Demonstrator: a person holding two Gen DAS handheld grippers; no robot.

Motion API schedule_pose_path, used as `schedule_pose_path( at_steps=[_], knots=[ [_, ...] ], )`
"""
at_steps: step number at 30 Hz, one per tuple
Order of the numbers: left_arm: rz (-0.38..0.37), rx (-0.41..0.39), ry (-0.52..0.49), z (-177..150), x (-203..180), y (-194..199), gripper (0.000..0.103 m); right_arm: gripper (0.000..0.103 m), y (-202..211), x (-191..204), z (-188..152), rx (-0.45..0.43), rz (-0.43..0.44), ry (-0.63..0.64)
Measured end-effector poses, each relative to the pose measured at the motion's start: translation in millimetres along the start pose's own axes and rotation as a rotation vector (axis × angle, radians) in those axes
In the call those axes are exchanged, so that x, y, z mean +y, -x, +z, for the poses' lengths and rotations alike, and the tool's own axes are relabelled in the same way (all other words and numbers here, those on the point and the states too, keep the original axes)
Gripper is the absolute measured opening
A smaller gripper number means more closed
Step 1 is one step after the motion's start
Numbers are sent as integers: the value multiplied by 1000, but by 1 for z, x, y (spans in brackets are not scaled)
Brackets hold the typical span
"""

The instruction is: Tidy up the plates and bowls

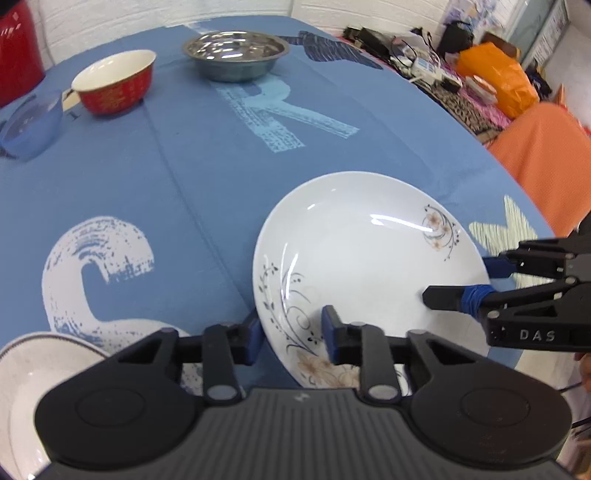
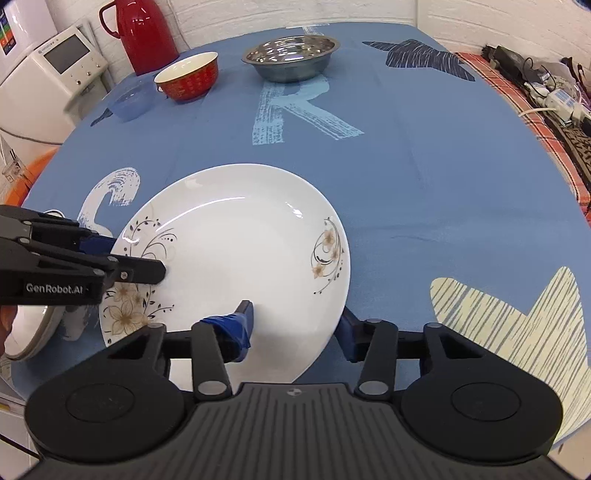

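Both grippers, left and right, are straddling opposite rim edges of the white floral plate, jaws part-open around it, on the blue tablecloth; only the right view is showing the red thermos and white appliance.

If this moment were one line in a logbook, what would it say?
left gripper: straddles white floral plate rim | right gripper: straddles opposite rim | plate: tilted over blue tablecloth

— What can you read on your grippers?
— "DAS" on your right gripper, "GenRobot.AI" on your left gripper.
— And the tablecloth?
— Big painted letters: "R", "C".
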State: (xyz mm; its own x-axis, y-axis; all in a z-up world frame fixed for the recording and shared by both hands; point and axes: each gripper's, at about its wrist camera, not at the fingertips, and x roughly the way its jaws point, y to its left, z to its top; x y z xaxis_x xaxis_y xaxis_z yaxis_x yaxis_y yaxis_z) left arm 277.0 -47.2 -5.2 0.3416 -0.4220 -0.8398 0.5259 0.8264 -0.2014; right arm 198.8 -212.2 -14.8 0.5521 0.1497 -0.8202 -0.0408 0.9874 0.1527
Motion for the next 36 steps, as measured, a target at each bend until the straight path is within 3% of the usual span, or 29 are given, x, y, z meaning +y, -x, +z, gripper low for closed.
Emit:
schedule_pose_path(
  at_steps=[7, 14, 20, 25, 30, 36],
  knots=[
    [15, -2, 23, 0, -1, 2, 21, 32, 0, -5, 5, -10, 36, -52],
    [51, -52, 9, 14, 0, 14, 21, 36, 4, 1, 18, -63, 44, -12],
    [54, -50, 22, 16, 4, 15, 21, 36, -1, 2, 22, -85, 49, -8],
    [76, -101, 45, 17, 14, 39, 21, 37, 9, 17, 31, -101, 73, 11],
    [110, -160, 86, -2, 33, 82, 21, 39, 25, 52, 36, -133, 112, 65],
    [215, -200, 157, -59, 70, 137, 21, 40, 28, 120, 32, -154, 213, 165]
  ],
)
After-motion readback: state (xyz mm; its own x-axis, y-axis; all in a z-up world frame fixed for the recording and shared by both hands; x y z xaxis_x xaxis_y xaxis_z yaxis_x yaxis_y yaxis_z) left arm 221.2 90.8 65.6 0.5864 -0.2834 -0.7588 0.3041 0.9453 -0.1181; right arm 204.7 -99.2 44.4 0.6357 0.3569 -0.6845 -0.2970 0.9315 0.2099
